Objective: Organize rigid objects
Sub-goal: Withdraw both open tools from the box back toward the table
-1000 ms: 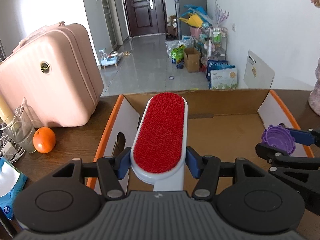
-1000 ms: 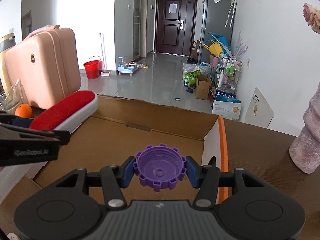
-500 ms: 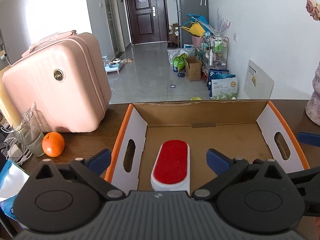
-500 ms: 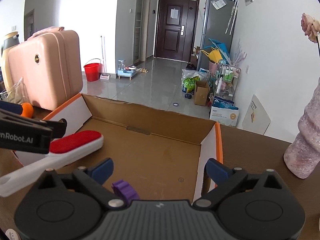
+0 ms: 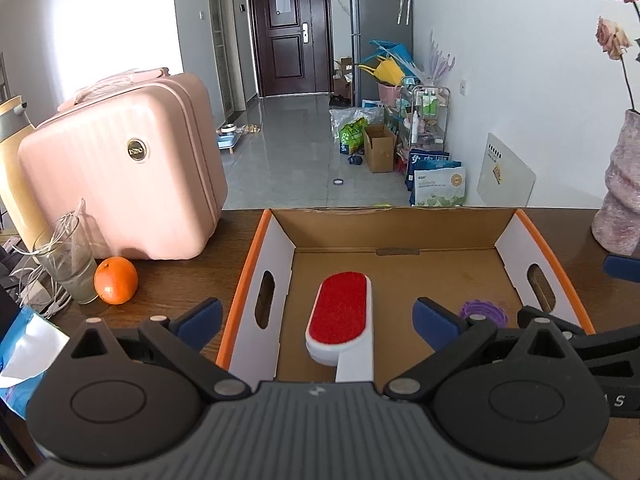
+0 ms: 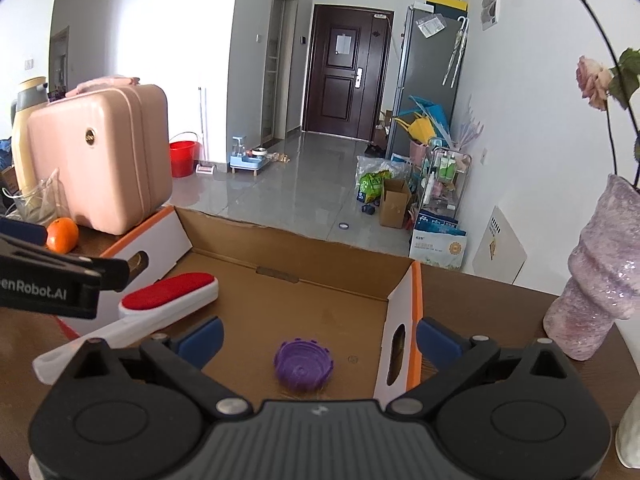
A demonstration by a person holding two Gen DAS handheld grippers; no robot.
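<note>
Left wrist view: the left hand-held gripper (image 5: pixel 316 316) hangs over a cardboard box (image 5: pixel 404 224) on the desk (image 5: pixel 168 296), its jaws spread wide after just opening, gripping nothing. Below and between its fingers a lint brush (image 5: pixel 342 314) lies flat on the box floor, red pad up, white handle toward the camera, near the box's left wall. A purple cap (image 5: pixel 482 312) rests on the floor farther right, partly hidden behind the right finger. Left of the box stand an orange (image 5: pixel 116 280), a glass (image 5: pixel 68 264) and a pink case (image 5: pixel 128 176); a vase (image 5: pixel 620 196) stands at right.

Right wrist view: the right hand-held gripper (image 6: pixel 318 338) is likewise wide apart, its jaws having just been opening, and it holds nothing. The cap (image 6: pixel 303 364) lies open side up on the box (image 6: pixel 320 248) floor below and between the fingers, close to the right wall. The brush (image 6: pixel 168 296) lies well apart at the left side, partly hidden by the left hand-held gripper (image 6: pixel 60 280) entering from the left edge. The orange (image 6: pixel 62 234) and case (image 6: pixel 100 160) sit beyond the box; the vase (image 6: pixel 596 280) stands on the desk (image 6: pixel 480 312) at right.
</note>
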